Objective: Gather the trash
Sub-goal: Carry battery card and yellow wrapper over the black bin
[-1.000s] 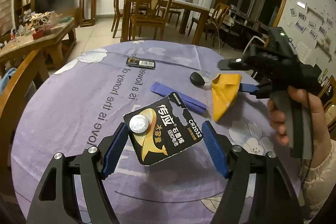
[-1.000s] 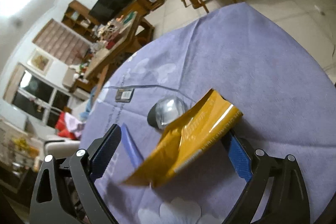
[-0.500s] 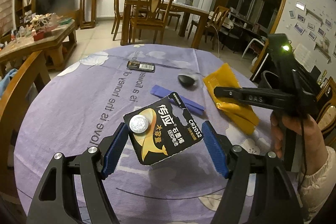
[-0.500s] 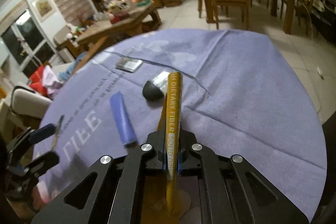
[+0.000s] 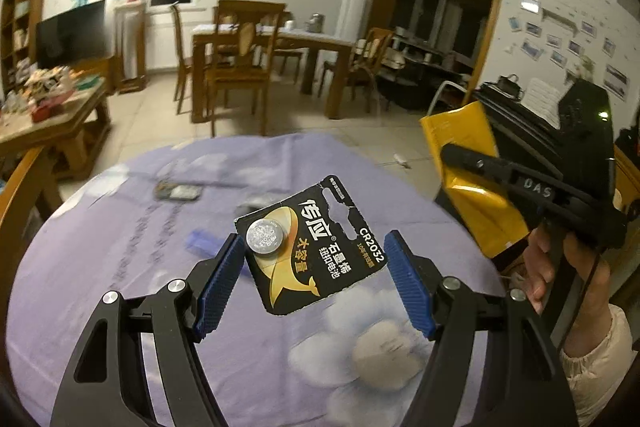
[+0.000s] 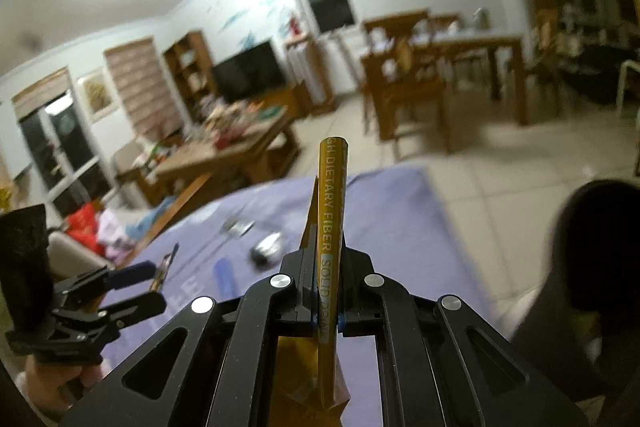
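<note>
My right tongs (image 6: 325, 311) are clamped tight on the yellow wrapper (image 6: 331, 211), which stands edge-on between the pads and is lifted clear of the table (image 6: 392, 211). My left tongs (image 5: 314, 281) look spread wide, yet the battery card (image 5: 316, 247) sits between the blue pads (image 5: 219, 283); its left edge seems to touch the left pad, while a gap shows on the right, so I cannot tell whether it is truly held or just caught there. I judge the step in hand is carrying both pieces off to a bin. A dark rounded shape (image 6: 592, 267) at the right of the right wrist view may be that bin, though it is too blurred to say.

To do this well, I would move the left side slowly and level, since the card could slip out, and I would open the right tongs only once the wrapper is over the mouth. Left on the table are a blue strip (image 5: 200, 239), a small dark round thing (image 6: 267, 251) and a flat dark packet (image 5: 178, 191).
</note>
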A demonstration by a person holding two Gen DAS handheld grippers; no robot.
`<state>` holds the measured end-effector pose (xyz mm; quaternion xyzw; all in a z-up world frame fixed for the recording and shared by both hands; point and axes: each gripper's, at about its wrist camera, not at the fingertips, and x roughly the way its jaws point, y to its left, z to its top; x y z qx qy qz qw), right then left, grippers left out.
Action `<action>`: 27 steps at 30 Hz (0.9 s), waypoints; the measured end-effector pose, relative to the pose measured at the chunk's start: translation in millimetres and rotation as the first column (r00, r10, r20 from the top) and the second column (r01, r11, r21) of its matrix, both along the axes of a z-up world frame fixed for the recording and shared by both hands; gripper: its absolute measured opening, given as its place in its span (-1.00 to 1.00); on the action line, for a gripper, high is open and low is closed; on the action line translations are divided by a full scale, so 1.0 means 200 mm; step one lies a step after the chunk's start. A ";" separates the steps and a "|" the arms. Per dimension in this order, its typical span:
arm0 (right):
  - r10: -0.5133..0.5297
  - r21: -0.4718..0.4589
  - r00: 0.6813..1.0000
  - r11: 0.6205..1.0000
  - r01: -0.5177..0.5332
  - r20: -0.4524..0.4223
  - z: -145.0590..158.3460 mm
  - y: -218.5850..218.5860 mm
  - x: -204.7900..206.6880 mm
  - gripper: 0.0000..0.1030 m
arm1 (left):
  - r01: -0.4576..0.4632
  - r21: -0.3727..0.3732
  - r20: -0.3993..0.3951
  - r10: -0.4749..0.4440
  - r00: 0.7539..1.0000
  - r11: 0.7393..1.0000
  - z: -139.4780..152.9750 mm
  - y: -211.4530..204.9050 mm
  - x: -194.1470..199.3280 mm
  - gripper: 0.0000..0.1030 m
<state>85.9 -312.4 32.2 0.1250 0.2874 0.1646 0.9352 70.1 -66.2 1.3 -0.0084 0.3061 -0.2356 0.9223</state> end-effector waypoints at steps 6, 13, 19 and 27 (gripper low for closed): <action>-0.156 -0.008 0.986 0.988 0.156 0.067 0.05 -0.43 -0.11 -0.87 | 0.108 -0.003 0.037 -0.107 0.994 0.994 0.06 -0.35 0.04 0.38; -0.310 0.028 0.948 0.951 0.309 0.066 -0.01 -0.90 -0.22 -0.87 | 0.263 0.015 0.044 -0.263 0.964 0.965 0.07 -0.83 0.09 0.38; -0.401 0.058 0.915 0.915 0.399 0.042 -0.11 -1.24 -0.29 -0.87 | 0.360 0.031 0.029 -0.361 0.932 0.932 0.03 -1.18 0.12 0.38; -0.456 0.087 0.890 0.886 0.455 -0.005 -0.26 -1.54 -0.34 -0.87 | 0.431 0.059 0.000 -0.431 0.902 0.901 -0.03 -1.46 0.13 0.38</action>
